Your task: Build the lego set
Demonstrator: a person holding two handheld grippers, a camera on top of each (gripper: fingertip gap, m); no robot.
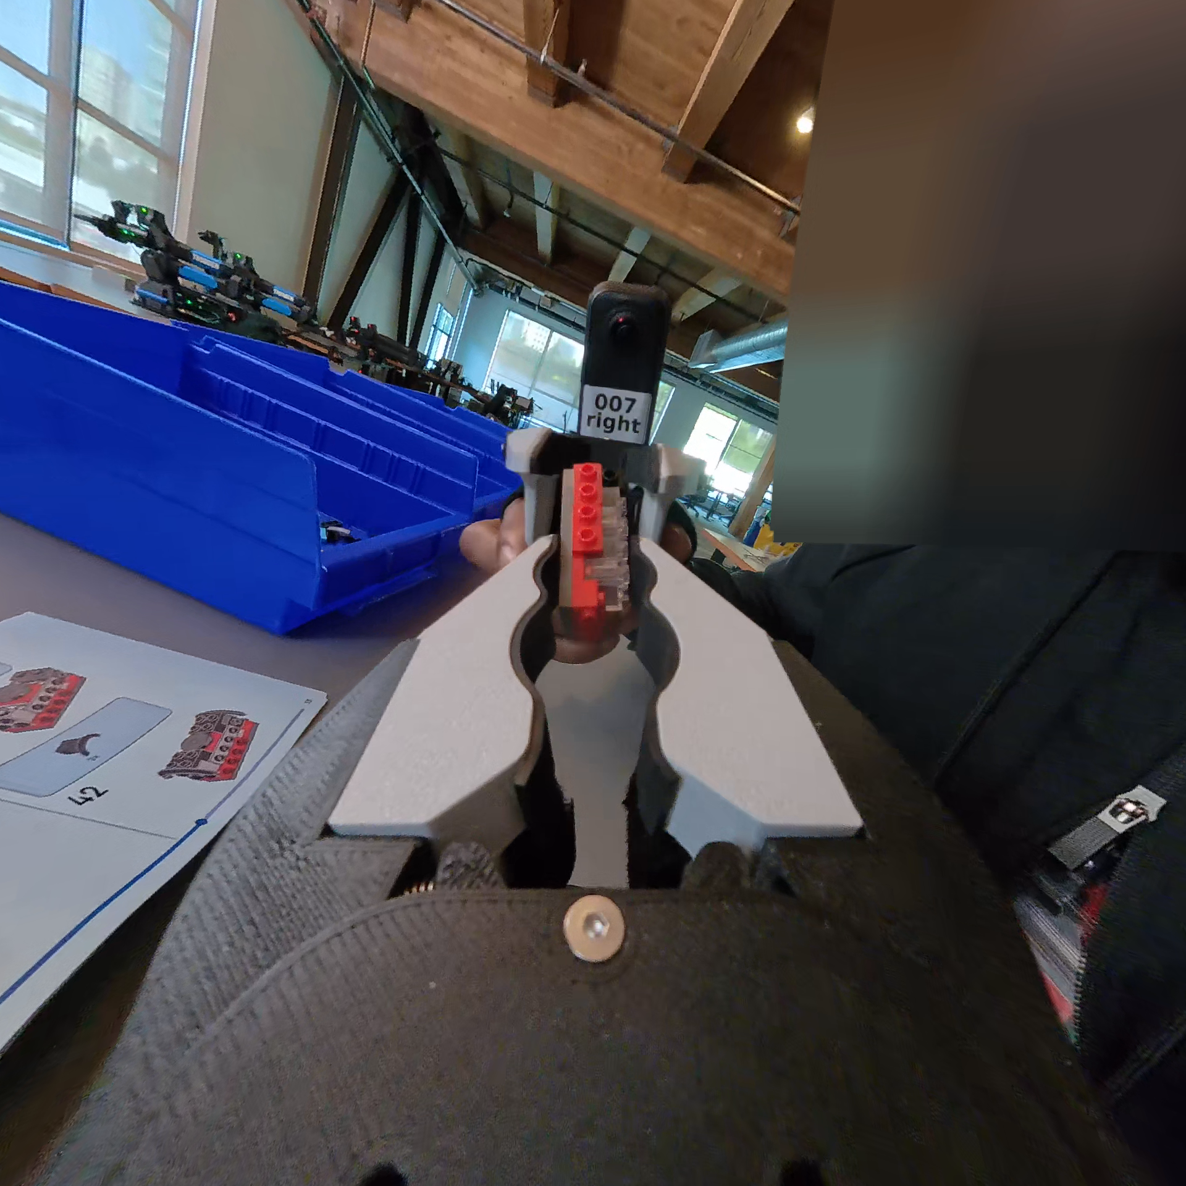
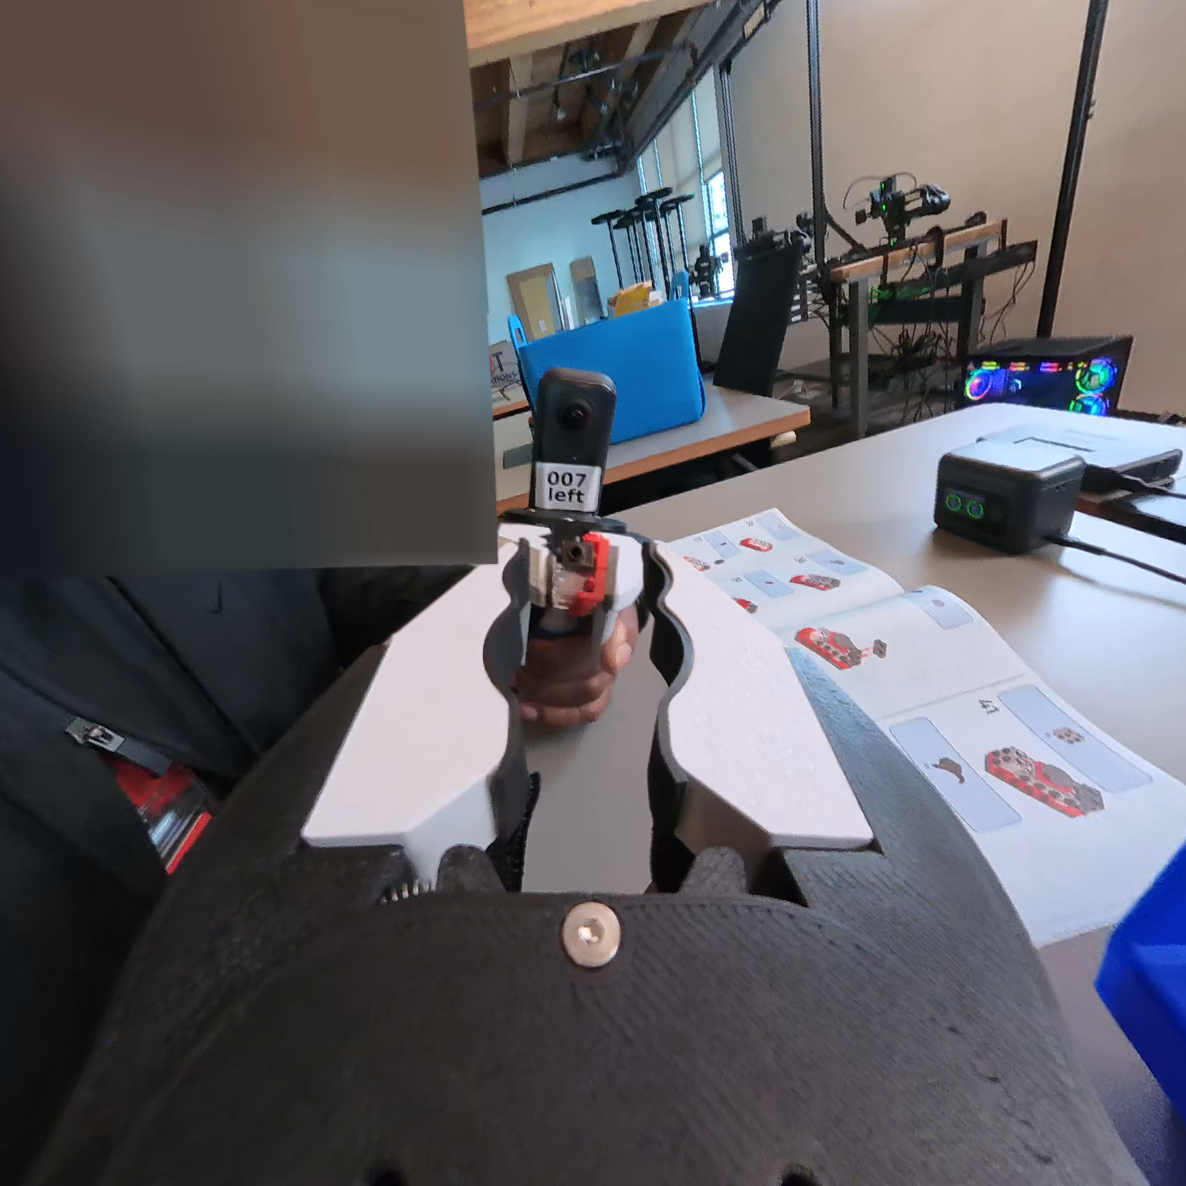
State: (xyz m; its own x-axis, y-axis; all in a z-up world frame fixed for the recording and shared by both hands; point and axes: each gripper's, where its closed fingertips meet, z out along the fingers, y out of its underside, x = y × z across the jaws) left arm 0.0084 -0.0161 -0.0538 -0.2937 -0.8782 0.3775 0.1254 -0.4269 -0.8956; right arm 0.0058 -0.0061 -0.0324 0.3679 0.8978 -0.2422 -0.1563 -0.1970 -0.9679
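Midway through the build: the open instruction booklet [image 1: 128, 757] lay flat on the table [image 1: 385, 616], with the blue bin [image 1: 192, 462] just beyond the booklet and only a few small parts visible in it. To the right of the booklet and raised above it, the left gripper [image 1: 592, 577] was clamped on the lego model [image 1: 587, 545], a slim stack of red, grey and clear bricks held on edge. Facing it from the far side, the right gripper [image 2: 581, 565] had its fingers set either side of the same model; whether they pressed on it or stood slightly apart could not be told. The model appeared smaller than the vehicle body drawn on the booklet's open pages, so this was judged a sub-assembly with further pieces left to add.
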